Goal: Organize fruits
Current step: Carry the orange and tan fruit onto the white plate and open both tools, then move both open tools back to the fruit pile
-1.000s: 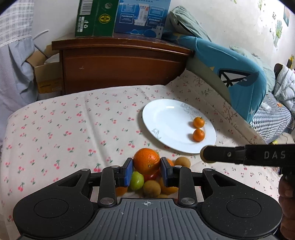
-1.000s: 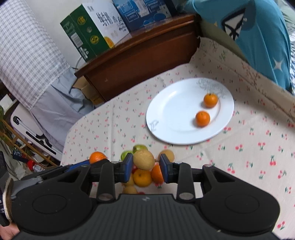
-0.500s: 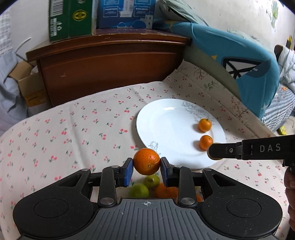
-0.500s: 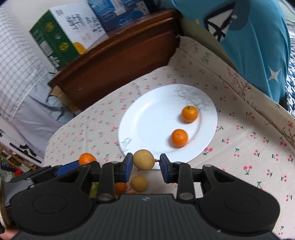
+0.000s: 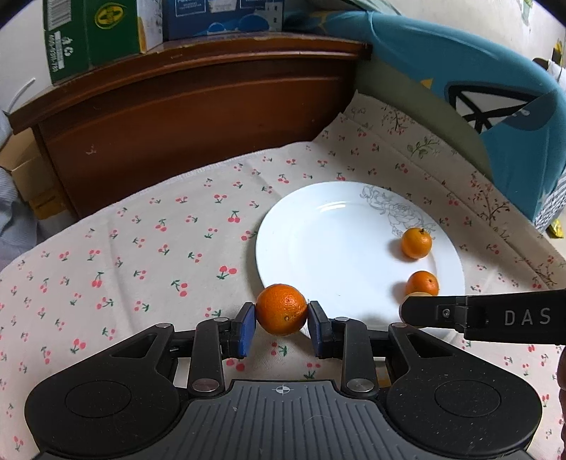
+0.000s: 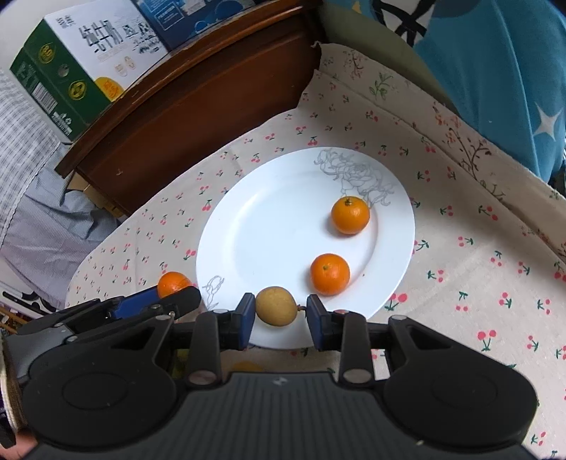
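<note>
Closest to each camera, both pairs of tongs are gripping fruit. The left tongs (image 5: 282, 323) are clamping an orange (image 5: 281, 309) between blue pads (image 5: 247, 327), holding it above the cherry-print cloth (image 5: 141, 254) just at the near rim of the white plate (image 5: 329, 247). The right tongs (image 6: 281, 320) are squeezing a small tan, round fruit (image 6: 276, 306) with a short stem pointing toward the right pad, and it is hanging over the near edge of the plate. In the left wrist view the right tongs are reaching in from the right as a dark bar with pale lettering, its tip covering part of the nearer small orange. In the right wrist view the left tongs are sitting low on the left, their orange showing beside the plate's left rim. A little farther on, two small oranges are lying on the plate's right half: the nearer small orange (image 6: 329, 274) and the farther small orange (image 6: 350, 215), apart from each other, the farther one touching the grey flower drawing near the rim. Under the right tongs a bit of orange-yellow fruit is peeking out on the cloth. Beyond the plate a dark wooden headboard (image 5: 198, 116) is standing across the bed, with a green carton (image 5: 92, 35) and a blue carton (image 5: 219, 14) sitting on top. To the right a teal cushion (image 5: 460, 81) is leaning beside the cloth.
</note>
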`<act>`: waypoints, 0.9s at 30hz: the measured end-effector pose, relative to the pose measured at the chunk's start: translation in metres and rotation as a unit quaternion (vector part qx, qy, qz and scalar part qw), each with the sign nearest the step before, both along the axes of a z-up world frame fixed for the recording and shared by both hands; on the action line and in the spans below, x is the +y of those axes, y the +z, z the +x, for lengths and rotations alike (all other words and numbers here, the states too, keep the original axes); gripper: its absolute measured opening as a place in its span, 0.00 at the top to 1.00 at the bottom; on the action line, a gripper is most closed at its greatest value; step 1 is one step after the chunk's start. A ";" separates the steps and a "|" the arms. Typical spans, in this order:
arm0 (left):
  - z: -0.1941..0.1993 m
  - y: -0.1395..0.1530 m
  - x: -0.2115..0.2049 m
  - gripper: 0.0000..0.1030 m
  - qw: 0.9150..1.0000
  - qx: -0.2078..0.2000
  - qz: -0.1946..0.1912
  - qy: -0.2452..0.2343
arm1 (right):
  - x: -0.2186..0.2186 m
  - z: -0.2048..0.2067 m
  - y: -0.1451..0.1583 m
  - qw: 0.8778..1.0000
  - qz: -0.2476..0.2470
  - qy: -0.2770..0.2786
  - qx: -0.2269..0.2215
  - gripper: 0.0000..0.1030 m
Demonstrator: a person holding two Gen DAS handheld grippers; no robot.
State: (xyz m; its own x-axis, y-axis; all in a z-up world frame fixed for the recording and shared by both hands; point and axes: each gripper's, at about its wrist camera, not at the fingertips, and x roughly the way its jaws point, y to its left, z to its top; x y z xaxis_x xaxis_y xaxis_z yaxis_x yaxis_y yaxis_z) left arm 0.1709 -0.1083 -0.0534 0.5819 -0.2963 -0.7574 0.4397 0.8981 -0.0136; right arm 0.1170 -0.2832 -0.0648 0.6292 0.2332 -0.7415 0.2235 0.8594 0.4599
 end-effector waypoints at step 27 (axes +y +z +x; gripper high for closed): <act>0.007 0.012 -0.014 0.24 0.999 -0.033 0.041 0.010 | 0.002 0.005 0.013 0.999 -0.044 -0.007 -0.030 0.65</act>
